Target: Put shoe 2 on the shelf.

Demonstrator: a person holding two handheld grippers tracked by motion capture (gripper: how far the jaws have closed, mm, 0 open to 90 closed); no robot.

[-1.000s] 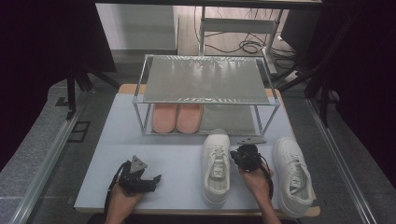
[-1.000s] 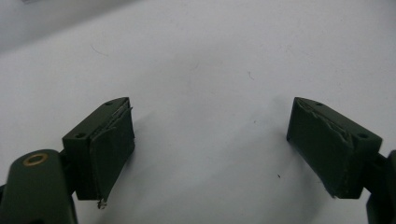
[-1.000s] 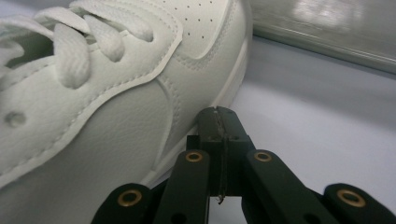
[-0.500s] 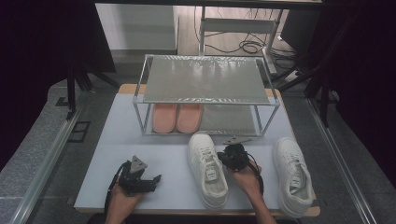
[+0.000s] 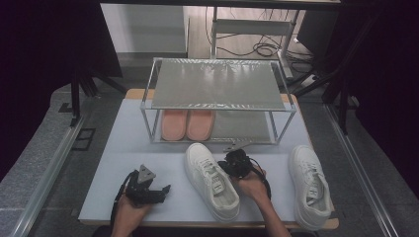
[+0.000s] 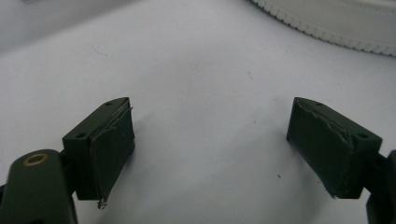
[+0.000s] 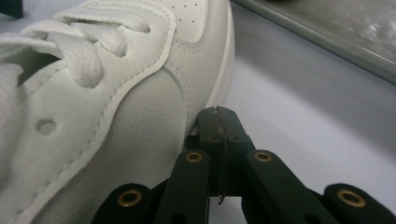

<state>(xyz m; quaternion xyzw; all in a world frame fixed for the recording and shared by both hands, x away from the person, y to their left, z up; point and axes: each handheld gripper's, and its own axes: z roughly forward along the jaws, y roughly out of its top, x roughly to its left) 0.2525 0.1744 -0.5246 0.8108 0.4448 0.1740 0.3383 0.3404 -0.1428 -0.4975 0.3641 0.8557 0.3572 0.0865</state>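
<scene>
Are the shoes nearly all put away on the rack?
Partly. The pink slippers already sit on the rack's bottom shelf. The right gripper, jaws shut, pushes against one white shoe in front of the rack. The other white shoe waits on the table; the left gripper rests open.

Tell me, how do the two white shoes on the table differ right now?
The left white shoe lies angled, toe toward the rack, with the right gripper, jaws shut, against its side. The right white shoe lies nearer the table's right edge, with no gripper near it. Both are white lace-up sneakers lying sole down.
</scene>
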